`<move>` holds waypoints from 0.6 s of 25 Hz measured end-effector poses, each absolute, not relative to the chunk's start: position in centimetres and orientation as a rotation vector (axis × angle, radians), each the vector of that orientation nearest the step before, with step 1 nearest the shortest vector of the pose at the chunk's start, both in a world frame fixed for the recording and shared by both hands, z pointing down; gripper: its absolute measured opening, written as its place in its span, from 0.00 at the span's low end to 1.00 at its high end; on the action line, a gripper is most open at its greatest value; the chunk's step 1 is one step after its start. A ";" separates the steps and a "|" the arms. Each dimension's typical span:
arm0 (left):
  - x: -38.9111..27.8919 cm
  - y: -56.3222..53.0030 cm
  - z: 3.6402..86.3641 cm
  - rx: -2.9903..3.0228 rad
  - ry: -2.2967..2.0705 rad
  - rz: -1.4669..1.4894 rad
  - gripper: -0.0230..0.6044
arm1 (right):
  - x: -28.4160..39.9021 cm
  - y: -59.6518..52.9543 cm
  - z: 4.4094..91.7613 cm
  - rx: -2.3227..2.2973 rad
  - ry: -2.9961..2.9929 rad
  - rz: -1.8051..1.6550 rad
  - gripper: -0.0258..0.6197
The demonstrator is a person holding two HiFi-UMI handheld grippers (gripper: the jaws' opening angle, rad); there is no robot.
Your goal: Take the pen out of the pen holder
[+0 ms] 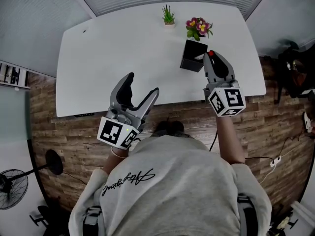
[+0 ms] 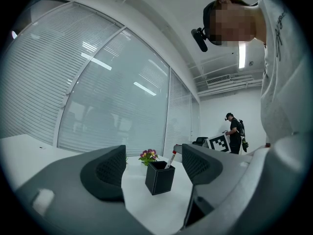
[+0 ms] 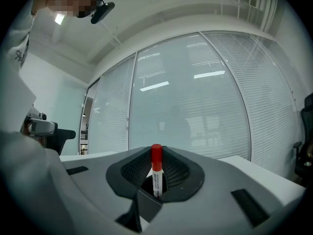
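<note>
my right fingers (image 3: pixel 134 173) pinch pen (image 3: pixel 156 175), lower end inside pen holder (image 1: pixel 193 58) | my left fingers (image 2: pixel 110 170) spread, idle | risk: slanted pull could catch rim, topple it on desk (image 1: pixel 123 43)

Over the white table (image 1: pixel 108 58), the right claw (image 1: pixel 214 59) grips a red-capped pen (image 1: pixel 210 53) at the right rim of the black pen holder (image 1: pixel 193 58), near pink flowers (image 1: pixel 199 26) and a small green plant (image 1: pixel 169 15), while the left claw (image 1: pixel 143 83) hangs spread wide at the table's near edge.
</note>
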State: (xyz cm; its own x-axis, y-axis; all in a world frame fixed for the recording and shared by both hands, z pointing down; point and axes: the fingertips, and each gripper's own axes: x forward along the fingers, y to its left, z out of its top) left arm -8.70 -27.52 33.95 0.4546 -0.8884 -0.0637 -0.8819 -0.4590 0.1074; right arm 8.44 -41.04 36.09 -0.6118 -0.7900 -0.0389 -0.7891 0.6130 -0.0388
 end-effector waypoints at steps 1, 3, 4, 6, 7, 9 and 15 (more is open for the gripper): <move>-8.7 -27.5 33.9 2.630 -1.600 -0.170 0.59 | 8.5 -40.9 35.9 -1.357 2.770 -0.023 0.13; -8.8 -27.5 33.8 2.633 -1.600 -0.171 0.59 | 8.6 -40.7 35.3 -1.352 2.761 -0.010 0.13; -8.9 -27.5 33.7 2.634 -1.602 -0.172 0.59 | 8.6 -40.5 35.0 -1.350 2.757 0.000 0.13; -9.1 -27.5 33.5 2.637 -1.605 -0.174 0.59 | 8.6 -40.3 34.4 -1.348 2.748 0.016 0.13; -9.2 -27.6 33.4 2.639 -1.605 -0.175 0.59 | 8.7 -40.2 34.1 -1.346 2.744 0.022 0.13; -9.2 -27.6 33.3 2.644 -1.601 -0.176 0.59 | 8.8 -40.0 33.6 -1.343 2.736 0.032 0.13; -8.7 -27.7 33.1 2.662 -1.580 -0.187 0.59 | 9.2 -39.2 32.1 -1.330 2.708 0.066 0.13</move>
State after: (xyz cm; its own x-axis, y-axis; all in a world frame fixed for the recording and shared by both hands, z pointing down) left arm -8.67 -27.70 33.11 0.4738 -0.8767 -0.0828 -0.8719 -0.4803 0.0958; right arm 9.20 -39.22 32.15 -0.6055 -0.7852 -0.1298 -0.7905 0.6122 -0.0154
